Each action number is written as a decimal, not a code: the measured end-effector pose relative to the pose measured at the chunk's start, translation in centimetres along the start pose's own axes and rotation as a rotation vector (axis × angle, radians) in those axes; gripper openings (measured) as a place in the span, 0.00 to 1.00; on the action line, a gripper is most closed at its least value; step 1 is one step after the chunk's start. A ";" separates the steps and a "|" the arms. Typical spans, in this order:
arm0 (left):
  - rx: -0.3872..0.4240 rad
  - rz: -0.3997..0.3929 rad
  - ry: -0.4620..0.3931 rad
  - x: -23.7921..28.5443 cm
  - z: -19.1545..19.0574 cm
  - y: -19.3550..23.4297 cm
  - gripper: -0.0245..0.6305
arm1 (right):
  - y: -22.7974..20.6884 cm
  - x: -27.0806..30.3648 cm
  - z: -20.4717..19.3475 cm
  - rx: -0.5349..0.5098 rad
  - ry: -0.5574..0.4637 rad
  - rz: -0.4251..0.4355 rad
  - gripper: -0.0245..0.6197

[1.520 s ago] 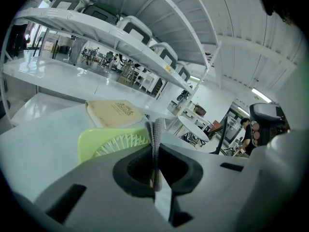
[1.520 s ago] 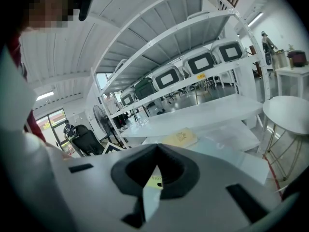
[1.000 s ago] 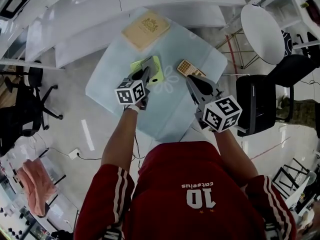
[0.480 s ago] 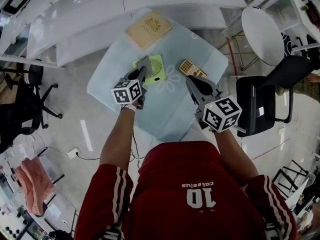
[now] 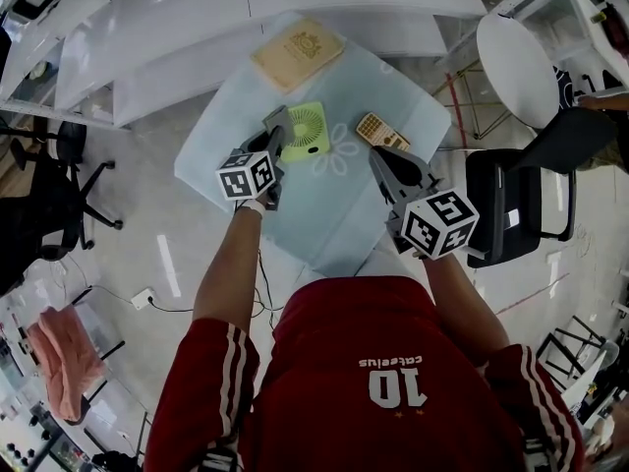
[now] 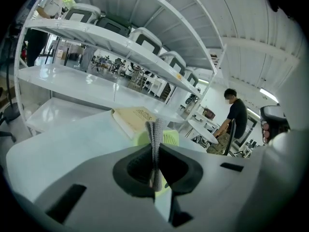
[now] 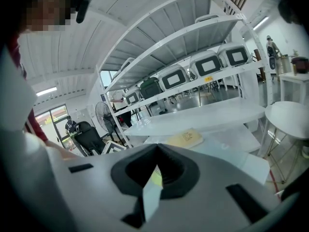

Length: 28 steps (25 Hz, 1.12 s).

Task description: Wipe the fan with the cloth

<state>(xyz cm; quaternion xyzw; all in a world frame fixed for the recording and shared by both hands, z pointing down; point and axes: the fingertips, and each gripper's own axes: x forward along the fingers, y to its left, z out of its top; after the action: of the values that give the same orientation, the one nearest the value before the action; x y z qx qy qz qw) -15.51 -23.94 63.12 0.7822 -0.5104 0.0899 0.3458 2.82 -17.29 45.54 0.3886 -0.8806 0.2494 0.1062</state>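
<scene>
My left hand-held gripper (image 5: 278,121) is clenched shut, just beside the green fan (image 5: 307,132) on the desk (image 5: 329,214). My right hand-held gripper (image 5: 378,157) is clenched too.

You're working in a lab-like workroom: ahead of your left gripper (image 5: 278,123) run long white shelves (image 6: 72,79) carrying a row of hard cases (image 6: 145,35), and right of your right gripper (image 5: 381,160) stand a black office chair (image 5: 511,205) and a round white table (image 5: 516,62).
</scene>
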 end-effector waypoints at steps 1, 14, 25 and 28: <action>0.001 0.003 0.000 -0.2 -0.1 0.2 0.07 | 0.1 -0.1 -0.1 -0.001 0.001 -0.002 0.05; 0.003 0.036 -0.006 -1.7 -0.6 1.6 0.07 | 1.4 -0.1 -0.4 -0.016 0.005 0.004 0.05; 0.004 0.058 -0.019 -2.8 -0.4 2.1 0.07 | 1.7 -0.6 -0.3 -0.014 -0.003 0.006 0.04; 0.007 0.061 -0.024 -3.2 -0.3 2.1 0.07 | 2.0 -0.8 -0.1 -0.018 -0.007 0.011 0.05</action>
<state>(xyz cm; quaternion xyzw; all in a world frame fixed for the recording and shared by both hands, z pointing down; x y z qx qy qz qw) -18.69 -21.89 62.75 0.7685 -0.5378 0.0928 0.3340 1.87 -15.60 44.67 0.3838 -0.8852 0.2408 0.1053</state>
